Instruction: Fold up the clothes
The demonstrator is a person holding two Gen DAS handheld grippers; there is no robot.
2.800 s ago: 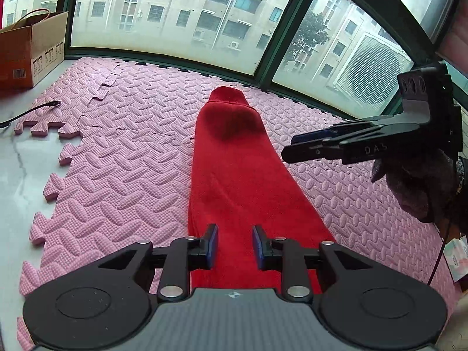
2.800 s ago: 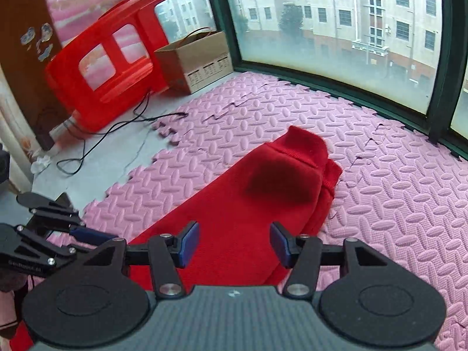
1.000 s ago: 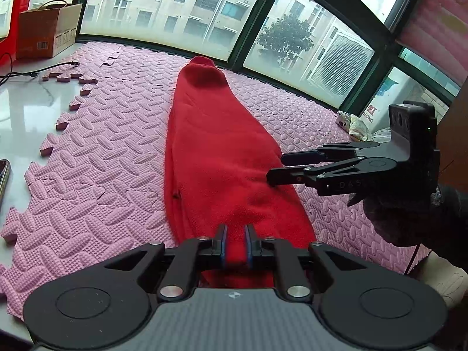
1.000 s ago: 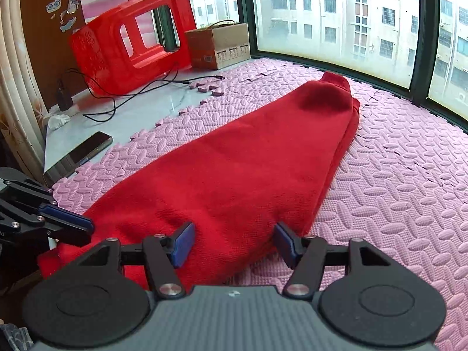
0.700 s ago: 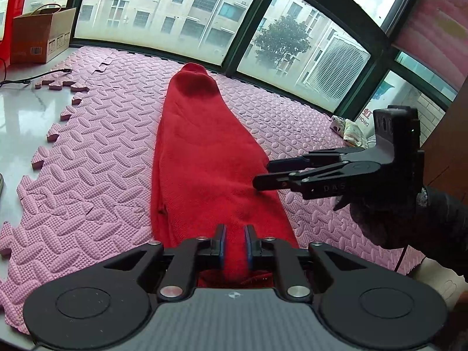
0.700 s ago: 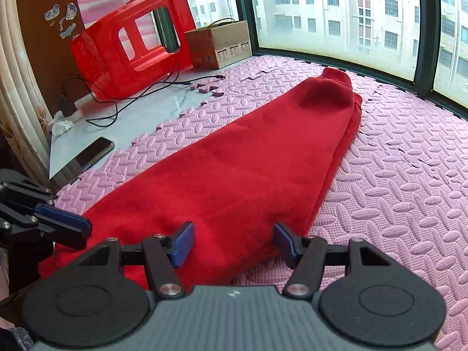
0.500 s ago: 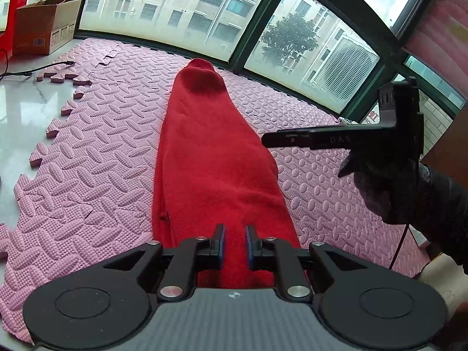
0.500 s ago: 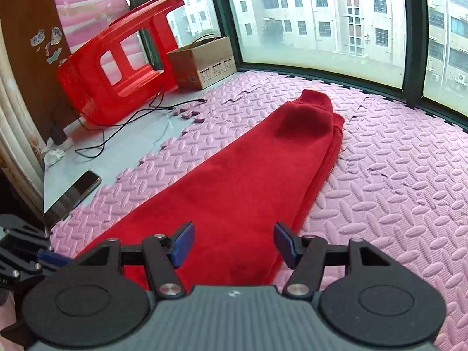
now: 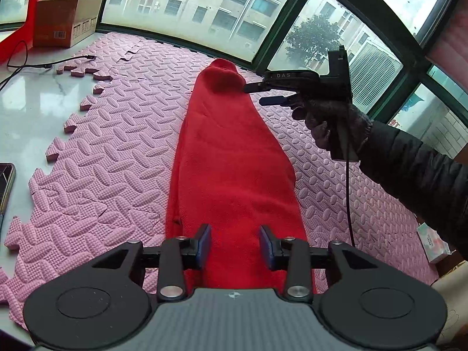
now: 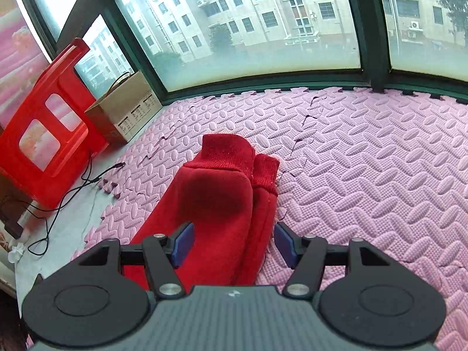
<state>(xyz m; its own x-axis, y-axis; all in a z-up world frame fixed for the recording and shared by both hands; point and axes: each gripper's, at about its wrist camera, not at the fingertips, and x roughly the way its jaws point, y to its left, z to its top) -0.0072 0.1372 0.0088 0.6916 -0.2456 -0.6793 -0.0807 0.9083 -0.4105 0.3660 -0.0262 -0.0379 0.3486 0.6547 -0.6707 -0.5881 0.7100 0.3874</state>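
Note:
A long red garment (image 9: 231,158) lies folded lengthwise on the pink foam mat (image 9: 117,134), its ribbed cuffs at the far end. My left gripper (image 9: 235,244) is open over the near end, holding nothing. My right gripper (image 10: 234,241) is open and empty above the far end, just short of the cuffs (image 10: 234,155). In the left wrist view the right gripper (image 9: 254,95) hovers by the right side of the far end, held by a gloved hand.
A cardboard box (image 10: 125,111) and a red plastic stool (image 10: 46,122) stand at the left by the window. A black cable (image 9: 44,65) and a phone (image 9: 5,181) lie on the bare marble floor to the left. A small packet (image 9: 433,241) lies at the right.
My left gripper has opened and let go of the garment's near end. My right gripper has moved from the near end forward to the far cuff end, staying open.

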